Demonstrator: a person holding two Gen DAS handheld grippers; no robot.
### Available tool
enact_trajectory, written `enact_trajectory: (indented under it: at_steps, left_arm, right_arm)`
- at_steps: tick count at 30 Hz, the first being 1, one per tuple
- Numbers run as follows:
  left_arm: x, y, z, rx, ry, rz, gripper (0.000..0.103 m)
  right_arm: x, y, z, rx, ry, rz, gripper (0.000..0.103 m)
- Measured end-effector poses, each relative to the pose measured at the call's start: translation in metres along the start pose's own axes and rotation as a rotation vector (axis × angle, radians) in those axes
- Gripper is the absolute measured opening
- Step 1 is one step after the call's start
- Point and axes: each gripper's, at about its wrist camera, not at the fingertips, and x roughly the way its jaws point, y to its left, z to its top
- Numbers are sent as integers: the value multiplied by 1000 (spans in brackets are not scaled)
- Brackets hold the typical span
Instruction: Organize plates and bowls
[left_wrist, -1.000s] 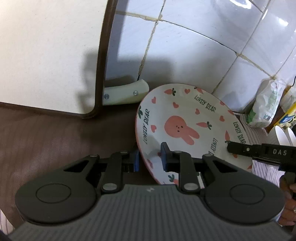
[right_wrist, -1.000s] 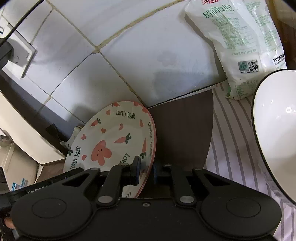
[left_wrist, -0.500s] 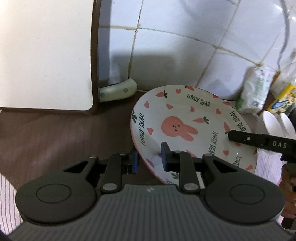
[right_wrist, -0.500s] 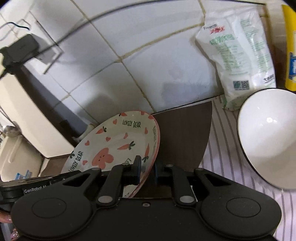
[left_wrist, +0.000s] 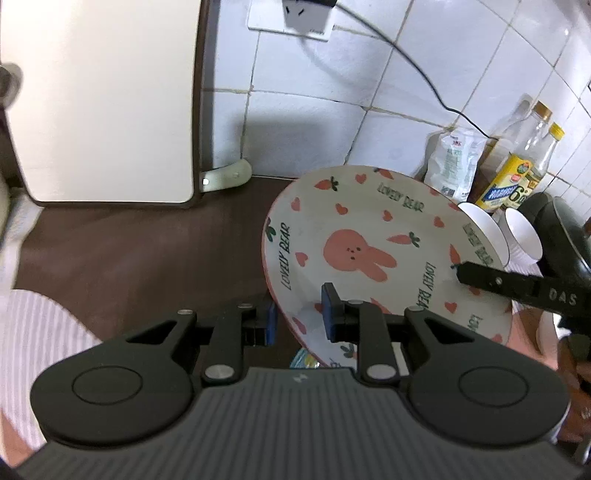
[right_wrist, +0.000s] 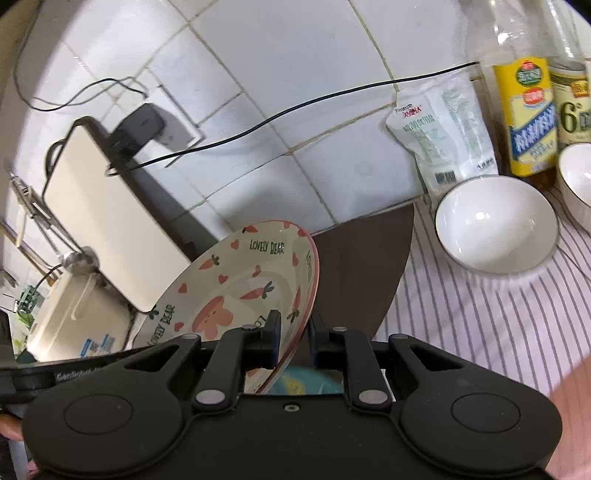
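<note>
Transport step, by judgement. The left gripper and right gripper each clamp opposite rim sections of the rabbit plate, carried tilted above the brown mat. Relative to the plate, a white bowl sits right. Next: level the plate, lower evenly, release both together.

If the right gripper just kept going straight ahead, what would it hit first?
The right gripper already clamps the rabbit plate's rim. Beyond that, its line crosses the brown mat and probably ends at the white tiled wall, left of the white bowl. Depth is uncertain.
</note>
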Motion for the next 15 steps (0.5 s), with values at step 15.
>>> enact_trajectory:
  at_steps: [15]
  left_arm:
    - [-35,-10,-60,18,91,15,22]
  right_arm:
    - [-50,2,-80,75,6,-15,21]
